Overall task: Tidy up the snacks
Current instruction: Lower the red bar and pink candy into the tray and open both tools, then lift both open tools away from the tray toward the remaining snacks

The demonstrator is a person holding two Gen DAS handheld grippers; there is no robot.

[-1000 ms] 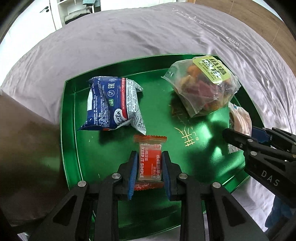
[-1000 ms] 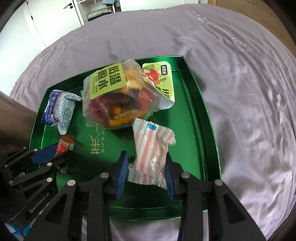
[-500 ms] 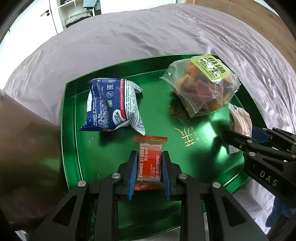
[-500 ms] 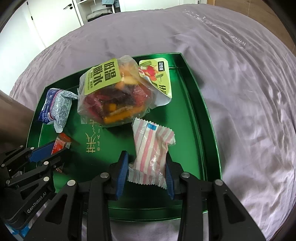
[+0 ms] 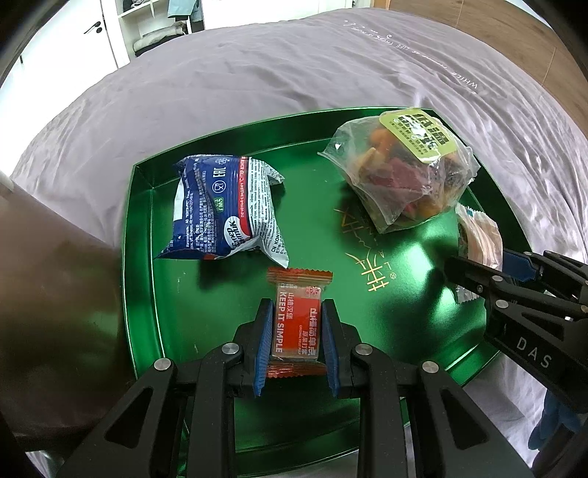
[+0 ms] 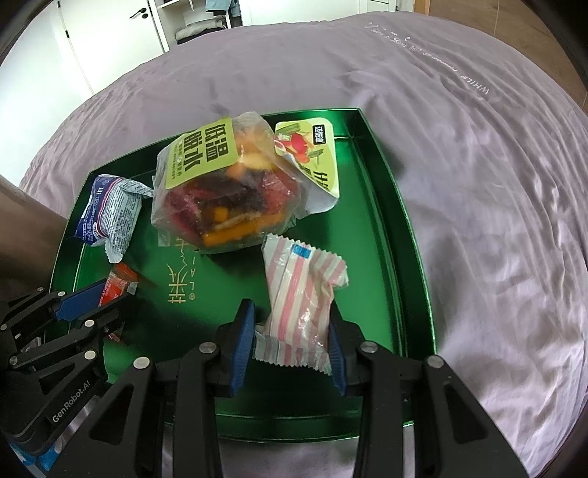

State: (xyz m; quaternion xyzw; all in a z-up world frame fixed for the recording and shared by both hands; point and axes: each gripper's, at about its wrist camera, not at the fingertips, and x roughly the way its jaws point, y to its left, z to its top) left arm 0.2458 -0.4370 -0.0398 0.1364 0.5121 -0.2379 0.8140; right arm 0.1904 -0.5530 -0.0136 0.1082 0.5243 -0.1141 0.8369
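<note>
The left gripper (image 5: 296,340) is squeezed tight on a little red candy (image 5: 297,323) at 6 o'clock on the green tray (image 5: 147,294). The right gripper (image 6: 290,342) is clamped on a pink striped packet (image 6: 297,290) at 5 o'clock. A blue packet (image 5: 224,213) lies at 10 o'clock, a clear bag (image 5: 404,176) at 1 o'clock.

A home bedroom is showing here: a bed (image 5: 257,84) under a wrinkled mauve cover is carrying a green tray (image 6: 397,228). Beyond the bed's far edge, white cupboard doors with dark handles (image 6: 110,40) and an open white shelf unit holding folded clothes (image 6: 200,27) are standing, and wooden flooring (image 5: 477,25) is showing at the far right corner.
</note>
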